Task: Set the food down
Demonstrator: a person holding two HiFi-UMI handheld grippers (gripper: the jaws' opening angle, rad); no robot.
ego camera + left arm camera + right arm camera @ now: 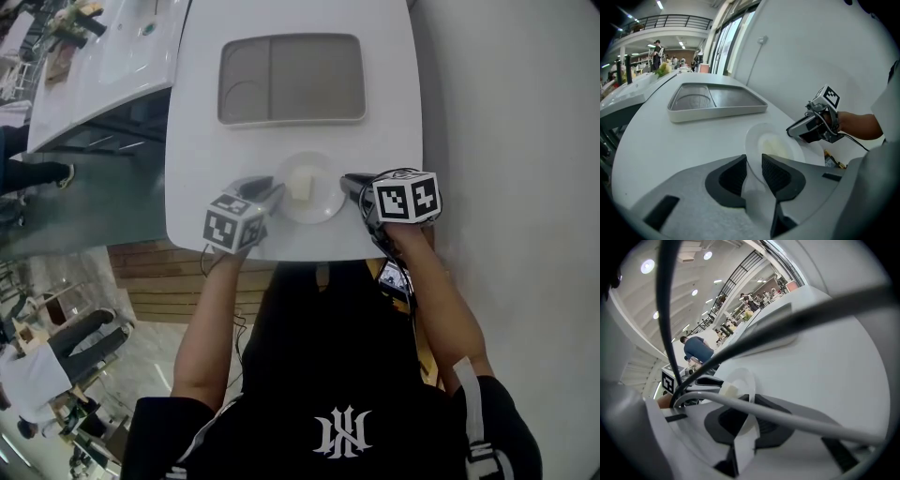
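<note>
A small white plate point(323, 202) rests near the front edge of the white table point(197, 141). On it stands a pale block of food point(301, 182), upright. My left gripper point(272, 187) is at the plate's left rim; in the left gripper view the rim point(754, 136) runs between its jaws point(754, 161), and a gap shows beside the pads. My right gripper point(349, 183) is at the right rim. In the right gripper view its pads point(749, 404) pinch the plate point(743, 378), with the food point(727, 391) just beyond.
A grey compartment tray point(291, 120) lies across the back of the table, beyond the plate. Another white table point(103, 75) stands at the far left. A pale wall runs along the right. Grey cables point(787, 416) cross the right gripper view.
</note>
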